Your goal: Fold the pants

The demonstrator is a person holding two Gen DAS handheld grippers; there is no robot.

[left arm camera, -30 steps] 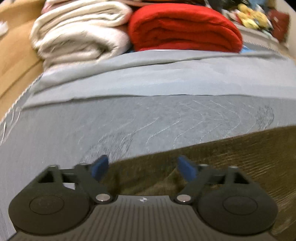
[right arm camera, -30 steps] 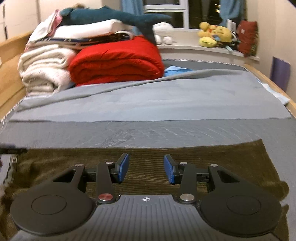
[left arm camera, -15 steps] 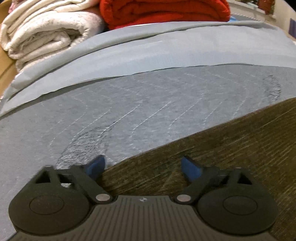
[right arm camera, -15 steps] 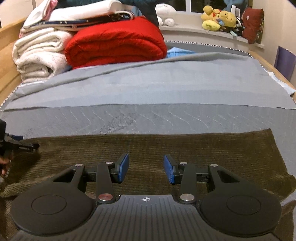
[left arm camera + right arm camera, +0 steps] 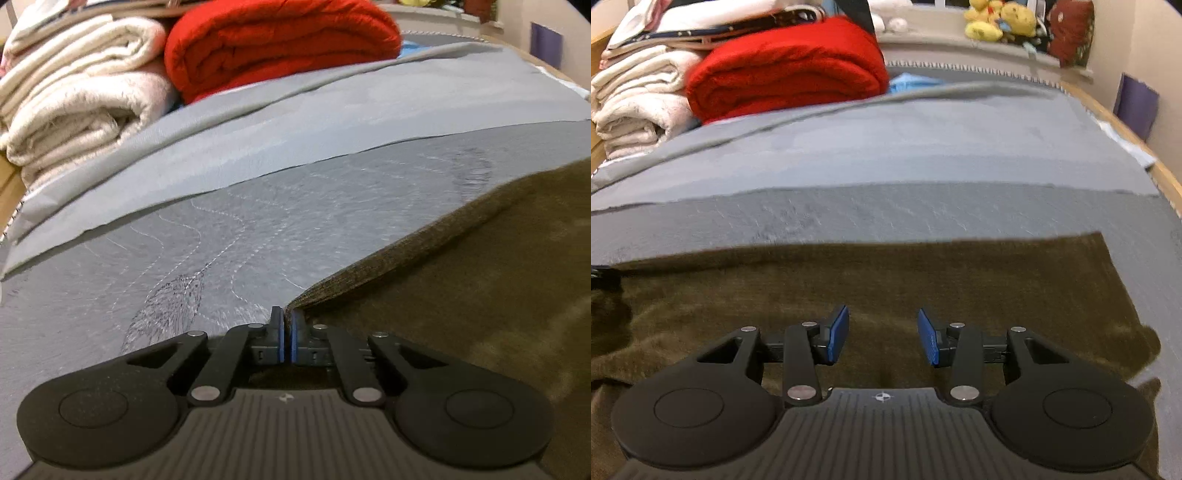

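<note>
Dark olive corduroy pants point(image 5: 886, 280) lie flat across the grey bed cover; in the left wrist view they point(image 5: 480, 277) fill the right side. My left gripper point(image 5: 287, 325) is shut on the far left corner edge of the pants, which rises in a taut fold from the pads. My right gripper point(image 5: 882, 336) is open and empty, low over the middle of the pants, fingers apart above the cloth. A dark bit of the left gripper shows at the left edge of the right wrist view point(image 5: 602, 277).
A grey quilted cover point(image 5: 221, 229) and a lighter grey sheet point(image 5: 886, 147) cover the bed. A folded red blanket point(image 5: 786, 81) and cream blankets point(image 5: 74, 103) are stacked at the head. Plush toys point(image 5: 1001, 18) sit on the sill. A wooden bed rail point(image 5: 1160, 173) runs along the right.
My left gripper has closed on the pants' edge and lifted it slightly. My right gripper has stayed open and moved a little forward over the pants.
</note>
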